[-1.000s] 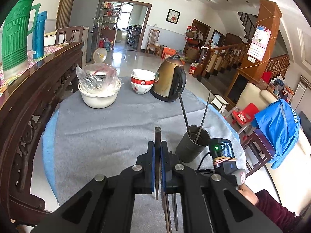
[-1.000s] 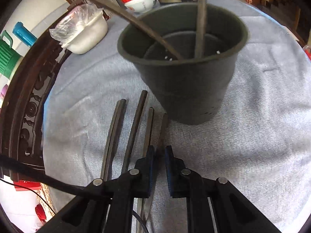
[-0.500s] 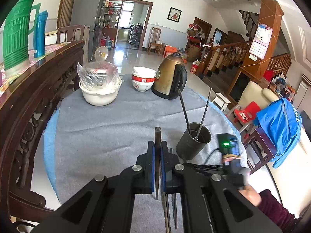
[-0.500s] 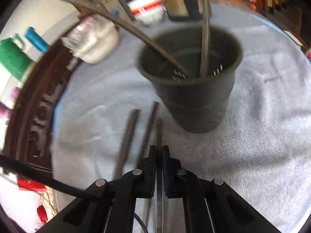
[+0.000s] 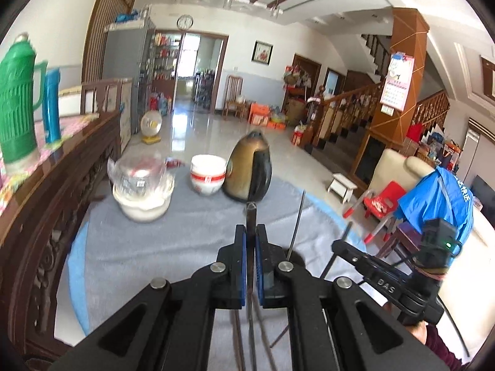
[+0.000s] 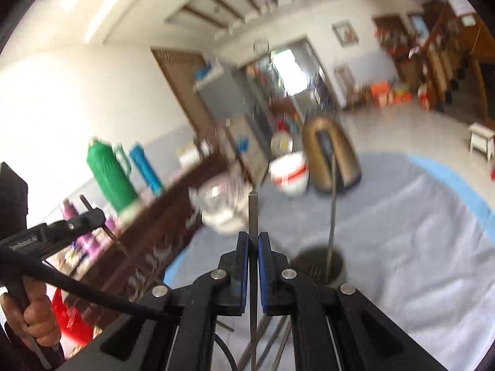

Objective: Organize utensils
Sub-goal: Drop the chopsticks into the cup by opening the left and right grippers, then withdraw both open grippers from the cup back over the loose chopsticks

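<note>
Fingers of the left gripper (image 5: 251,244) are pressing together on a dark chopstick (image 5: 251,216), its blunt end sticking up past the blue pads while the rest is running down between the black arms. Fingers of the right gripper (image 6: 253,247) are likewise clamping shut on a second chopstick (image 6: 253,213), which is standing straight up out of the pads and hanging below them. Both grippers are pointing a little downward over the round bench (image 5: 185,241), which is wearing a grey cloth with a blue border showing at its curved rim.

Just right of the right gripper's fingers, the dark utensil cup (image 6: 321,262) is sitting on the cloth with one thin stick (image 6: 332,210) leaning out of it; in the left wrist view the cup is mostly hiding behind the fingers. More loose chopsticks (image 6: 272,343) are lying on the cloth beneath the right gripper.

Open grey cloth is lying ahead of both grippers. Farther back, a covered white bowl (image 5: 142,198), stacked bowls (image 5: 207,179) and a brass kettle (image 5: 249,170) are crowding the far side. A carved wooden sideboard (image 5: 46,216) is hemming the bench's left edge.

A hand (image 6: 34,318) is gripping the left gripper's handle at the right wrist view's lower left.
</note>
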Available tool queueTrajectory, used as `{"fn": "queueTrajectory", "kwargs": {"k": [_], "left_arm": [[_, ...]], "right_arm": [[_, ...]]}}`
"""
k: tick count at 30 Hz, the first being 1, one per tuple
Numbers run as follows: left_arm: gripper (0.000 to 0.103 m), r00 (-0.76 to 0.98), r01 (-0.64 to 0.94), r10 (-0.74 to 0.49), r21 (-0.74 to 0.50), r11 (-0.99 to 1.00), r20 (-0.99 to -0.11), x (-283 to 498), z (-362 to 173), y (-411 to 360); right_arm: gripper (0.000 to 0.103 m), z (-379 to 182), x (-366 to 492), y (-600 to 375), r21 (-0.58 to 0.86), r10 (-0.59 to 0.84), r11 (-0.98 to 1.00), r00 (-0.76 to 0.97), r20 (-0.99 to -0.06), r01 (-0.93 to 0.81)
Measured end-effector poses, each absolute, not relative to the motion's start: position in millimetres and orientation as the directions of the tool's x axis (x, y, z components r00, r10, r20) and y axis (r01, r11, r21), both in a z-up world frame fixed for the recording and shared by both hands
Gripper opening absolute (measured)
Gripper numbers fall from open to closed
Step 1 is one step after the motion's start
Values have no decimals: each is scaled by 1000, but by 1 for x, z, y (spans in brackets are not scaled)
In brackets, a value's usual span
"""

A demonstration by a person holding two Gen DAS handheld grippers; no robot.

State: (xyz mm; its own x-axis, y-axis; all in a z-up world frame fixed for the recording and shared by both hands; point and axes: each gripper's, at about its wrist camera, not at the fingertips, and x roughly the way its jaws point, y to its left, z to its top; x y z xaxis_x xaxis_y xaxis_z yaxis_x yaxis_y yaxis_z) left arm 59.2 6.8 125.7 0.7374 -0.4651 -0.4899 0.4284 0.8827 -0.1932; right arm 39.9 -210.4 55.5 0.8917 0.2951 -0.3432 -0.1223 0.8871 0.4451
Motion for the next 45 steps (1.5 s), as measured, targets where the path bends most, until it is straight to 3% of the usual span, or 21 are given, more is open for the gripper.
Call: {"fn": "queueTrajectory", "kwargs": {"k": [8, 12, 15, 22, 28, 29, 30, 31, 33, 38, 41, 42, 45], "left_arm": [[5, 774, 467, -506, -198, 862, -380, 81, 155, -36], [5, 785, 464, -498, -182, 867, -368, 98, 152, -61], [5, 785, 456, -484, -169, 874, -386, 109, 141, -78], [5, 724, 438, -462, -177, 882, -512, 137, 94, -101], [5, 691, 434, -446, -167, 885, -570, 135, 71, -105], [7, 691, 435, -444, -163, 885, -570, 133, 70, -105], [17, 692, 434, -439, -155, 887, -573, 130, 70, -105], [36, 692, 435, -436, -149, 888, -575, 127, 71, -104], [57, 708, 425, -423, -137, 895, -566, 118, 72, -100], [66, 729, 414, -385, -84, 906, -565, 94, 74, -89], [71, 740, 396, -344, -38, 917, -578, 79, 69, -78], [73, 744, 388, -326, -20, 922, -583, 74, 67, -75], [75, 753, 355, -265, 33, 934, -603, 63, 57, -64]], "right_arm": [[6, 96, 40, -237, 418, 110, 908, 983, -147, -39], [6, 98, 56, -242, 384, 22, 923, 993, -117, 24], [6, 93, 71, -241, 365, 0, 930, 991, -131, 48], [6, 64, 97, -239, 329, 16, 941, 965, -262, 73], [10, 41, 101, -256, 415, 83, 907, 938, -337, 68], [10, 39, 100, -259, 445, 105, 893, 933, -343, 63], [11, 38, 97, -263, 466, 116, 883, 931, -347, 64], [11, 36, 96, -266, 481, 127, 875, 928, -351, 63], [14, 35, 94, -271, 529, 171, 847, 915, -366, 54], [27, 29, 83, -274, 606, 229, 794, 904, -361, 41], [51, 24, 65, -280, 672, 259, 740, 915, -309, 18], [64, 23, 58, -283, 682, 257, 731, 921, -294, 13], [64, 22, 38, -288, 681, 241, 732, 933, -266, 4]]}}
